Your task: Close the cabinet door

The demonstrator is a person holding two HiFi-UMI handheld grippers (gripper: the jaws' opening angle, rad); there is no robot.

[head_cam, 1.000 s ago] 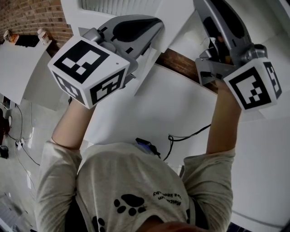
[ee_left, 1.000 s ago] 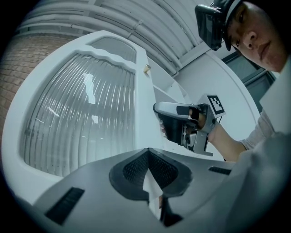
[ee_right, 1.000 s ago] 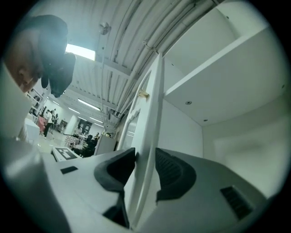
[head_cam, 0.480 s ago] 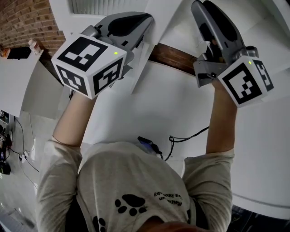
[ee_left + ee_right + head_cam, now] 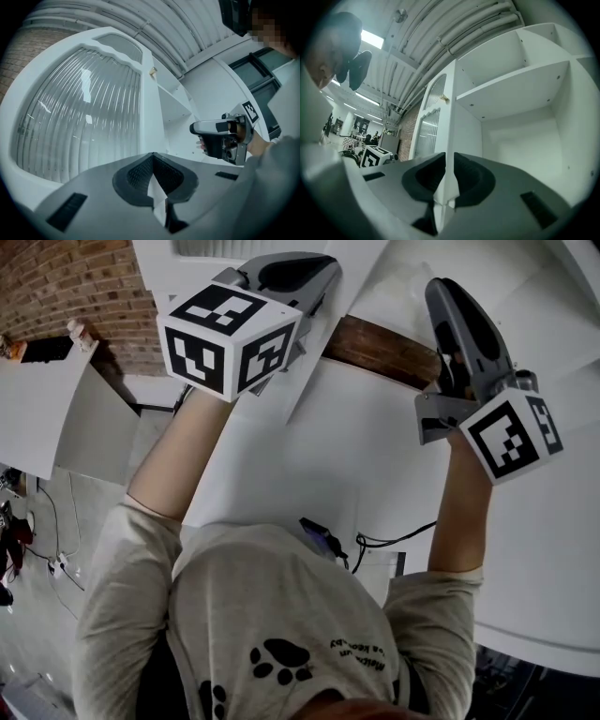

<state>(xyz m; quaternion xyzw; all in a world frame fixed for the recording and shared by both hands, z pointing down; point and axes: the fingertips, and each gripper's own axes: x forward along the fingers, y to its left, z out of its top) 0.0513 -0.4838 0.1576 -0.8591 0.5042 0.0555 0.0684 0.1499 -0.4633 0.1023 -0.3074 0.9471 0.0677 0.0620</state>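
The white cabinet door (image 5: 79, 112) has a ribbed glass pane and a small brass knob (image 5: 153, 71) near its edge. My left gripper (image 5: 153, 159) is shut on that door's edge; in the head view it (image 5: 323, 273) reaches up at the top. The open cabinet (image 5: 520, 136) shows a white shelf (image 5: 511, 86). My right gripper (image 5: 446, 157) has the front edge of a white upright panel (image 5: 464, 126) between its closing jaws, and the pads lie against both faces. The ribbed door (image 5: 425, 131) stands just left of that panel. In the head view the right gripper (image 5: 439, 292) points up.
A brick wall (image 5: 66, 277) runs at the left behind a white table (image 5: 37, 390). A brown wooden strip (image 5: 380, 348) crosses between the grippers. Cables (image 5: 394, 535) trail below. People (image 5: 356, 131) stand far off in the hall.
My right gripper has come down and turned onto the panel's edge, and its jaws have narrowed. The left gripper keeps its hold on the door's edge.
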